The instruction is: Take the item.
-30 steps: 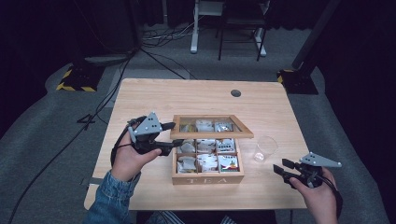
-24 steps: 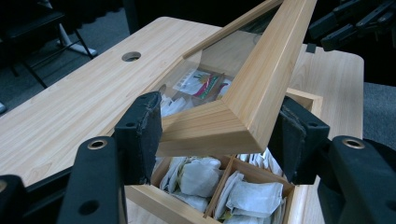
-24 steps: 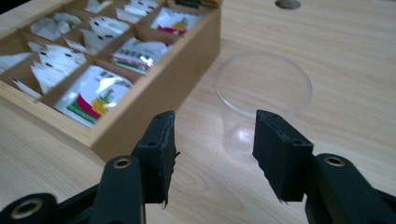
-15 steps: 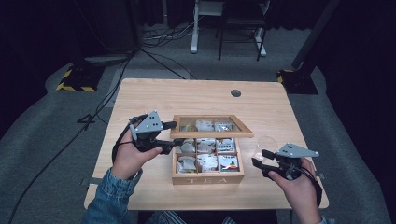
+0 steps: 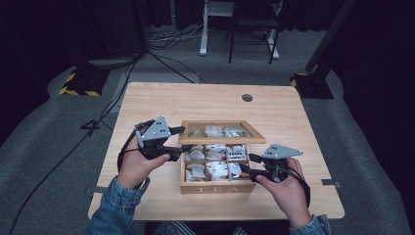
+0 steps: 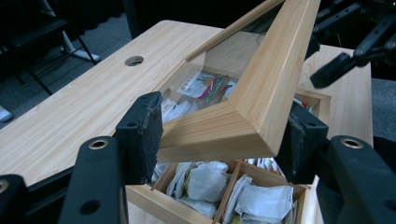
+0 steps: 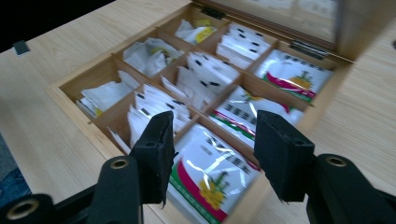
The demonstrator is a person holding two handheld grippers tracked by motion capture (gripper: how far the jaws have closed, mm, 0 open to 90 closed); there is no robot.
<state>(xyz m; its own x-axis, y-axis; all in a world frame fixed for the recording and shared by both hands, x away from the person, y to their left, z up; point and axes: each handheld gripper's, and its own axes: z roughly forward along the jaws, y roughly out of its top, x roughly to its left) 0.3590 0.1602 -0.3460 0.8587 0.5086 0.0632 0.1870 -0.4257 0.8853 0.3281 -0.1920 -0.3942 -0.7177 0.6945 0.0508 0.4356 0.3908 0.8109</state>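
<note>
Dark studio floor rings the wooden table (image 5: pixel 147 103), where the tea box (image 5: pixel 218 186) sits mid-table. I've got my left gripper (image 5: pixel 176 138) pinching the corner of its raised lid (image 6: pixel 243 116), holding it up. My right gripper (image 7: pixel 210 149), jaws spread and empty, has swung in from the table's right edge to hover over a green sachet (image 7: pixel 210 172) (likely my next pick).

Denim sleeves (image 5: pixel 113 211), black jaws

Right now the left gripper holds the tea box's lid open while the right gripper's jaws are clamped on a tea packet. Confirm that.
Not quite. The right gripper grips nothing: in the right gripper view its jaws stand open above a tea packet. The left gripper does hold the lid open.
</note>
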